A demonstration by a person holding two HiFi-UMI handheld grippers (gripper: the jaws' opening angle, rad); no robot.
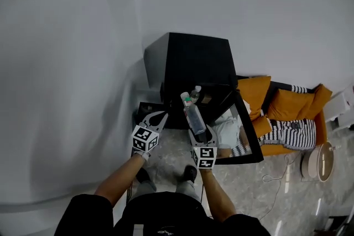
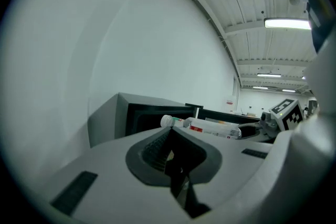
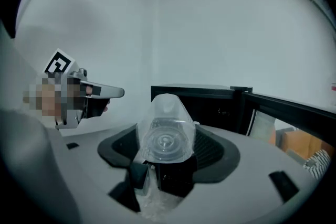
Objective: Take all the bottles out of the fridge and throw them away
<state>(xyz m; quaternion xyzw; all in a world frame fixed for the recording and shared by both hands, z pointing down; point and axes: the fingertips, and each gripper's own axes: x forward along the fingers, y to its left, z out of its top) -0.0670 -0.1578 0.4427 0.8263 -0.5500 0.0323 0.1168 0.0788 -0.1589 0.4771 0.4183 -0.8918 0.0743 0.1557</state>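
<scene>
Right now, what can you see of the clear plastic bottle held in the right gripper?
The clear plastic bottle has a white cap and a label with red print near its neck, and looks empty. The right gripper has its jaws shut on the base end, so it points away from the person, in the air before the open black fridge. Nothing else touches it.

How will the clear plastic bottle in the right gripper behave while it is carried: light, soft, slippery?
The clear bottle looks thin-walled and seemingly empty, so probably light and easy to dent. The right gripper holds it near the base only, neck pointing away, so it might pivot or slip. Round and smooth, it would likely roll if laid down.
</scene>
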